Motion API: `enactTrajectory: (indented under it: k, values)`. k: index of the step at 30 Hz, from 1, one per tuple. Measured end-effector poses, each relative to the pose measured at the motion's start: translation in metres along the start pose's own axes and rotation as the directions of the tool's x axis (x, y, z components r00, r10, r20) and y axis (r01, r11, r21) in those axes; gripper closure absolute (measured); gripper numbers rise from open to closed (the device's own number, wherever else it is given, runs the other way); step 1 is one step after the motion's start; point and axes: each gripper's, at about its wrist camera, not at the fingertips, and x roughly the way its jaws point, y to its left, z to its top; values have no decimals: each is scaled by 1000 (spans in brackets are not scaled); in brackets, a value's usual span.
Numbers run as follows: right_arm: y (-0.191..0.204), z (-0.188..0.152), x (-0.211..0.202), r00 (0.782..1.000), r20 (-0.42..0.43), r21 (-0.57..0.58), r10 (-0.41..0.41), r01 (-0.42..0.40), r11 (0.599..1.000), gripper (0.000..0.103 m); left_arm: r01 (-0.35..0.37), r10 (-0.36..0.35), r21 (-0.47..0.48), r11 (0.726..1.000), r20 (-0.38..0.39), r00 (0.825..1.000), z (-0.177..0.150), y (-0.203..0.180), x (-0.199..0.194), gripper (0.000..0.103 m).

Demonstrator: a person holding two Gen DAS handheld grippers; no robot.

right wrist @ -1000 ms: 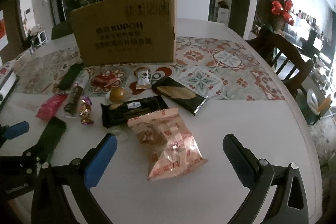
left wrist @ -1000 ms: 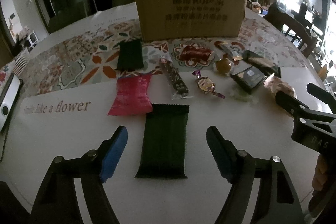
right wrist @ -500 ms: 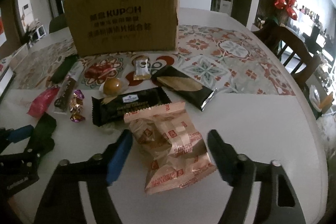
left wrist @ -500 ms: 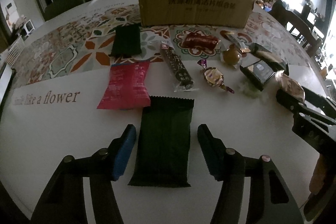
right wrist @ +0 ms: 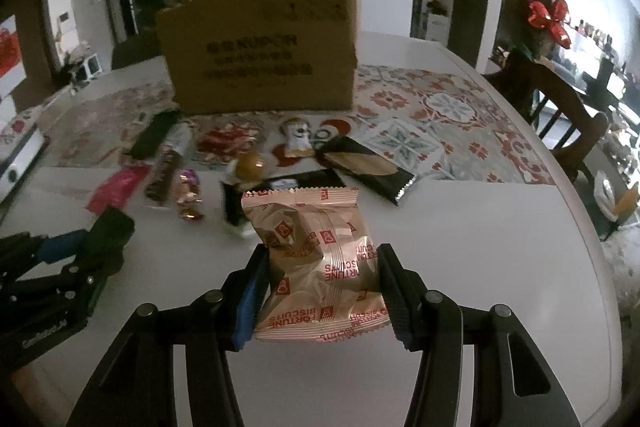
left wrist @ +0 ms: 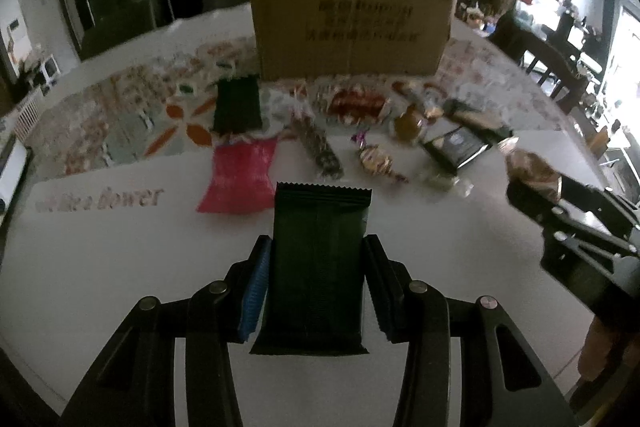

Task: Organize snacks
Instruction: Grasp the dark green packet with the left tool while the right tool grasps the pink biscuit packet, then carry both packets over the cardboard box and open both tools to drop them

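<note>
Both of your grippers have just been closing since a second ago. Your left gripper (left wrist: 316, 291) is now clamping the dark green packet (left wrist: 318, 267) by its long edges, at 6 o'clock in the left wrist view. Your right gripper (right wrist: 322, 291) is squeezing the Fortune Biscuits bag (right wrist: 316, 255) between its pads, at 6 o'clock in the right wrist view. Other snacks are lying at 12 o'clock before the cardboard box (right wrist: 260, 55) on the table (right wrist: 480, 227).
</note>
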Motion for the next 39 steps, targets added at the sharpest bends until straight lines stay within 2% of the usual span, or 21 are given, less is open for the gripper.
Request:
enactTrajectory:
  k: [4, 7, 18, 21, 28, 33, 39]
  values:
    - [7, 3, -16, 999, 30, -3, 31, -31, 1000, 49, 10, -11, 8, 1000, 51, 999, 2, 1, -19, 58]
    - [13, 8, -25, 998, 54, -15, 43, -42, 999, 49, 45, -45, 8, 999, 70, 997, 8, 5, -29, 58]
    - [33, 49, -54, 980, 175, -34, 93, -88, 996, 49, 75, -76, 13, 997, 191, 979, 54, 21, -58, 58]
    - [36, 64, -59, 973, 209, -41, 93, -87, 995, 49, 95, -97, 17, 995, 210, 973, 72, 24, -63, 58]
    - [33, 117, -55, 961, 239, -14, 139, -140, 990, 49, 94, -100, 38, 995, 265, 959, 127, 29, -76, 58]
    - [30, 151, -50, 954, 266, -23, 137, -136, 990, 49, 82, -97, 63, 995, 279, 956, 161, 29, -78, 58]
    - [27, 192, -37, 954, 264, -41, 144, -138, 990, 49, 109, -124, 71, 991, 251, 960, 204, 30, -66, 58]
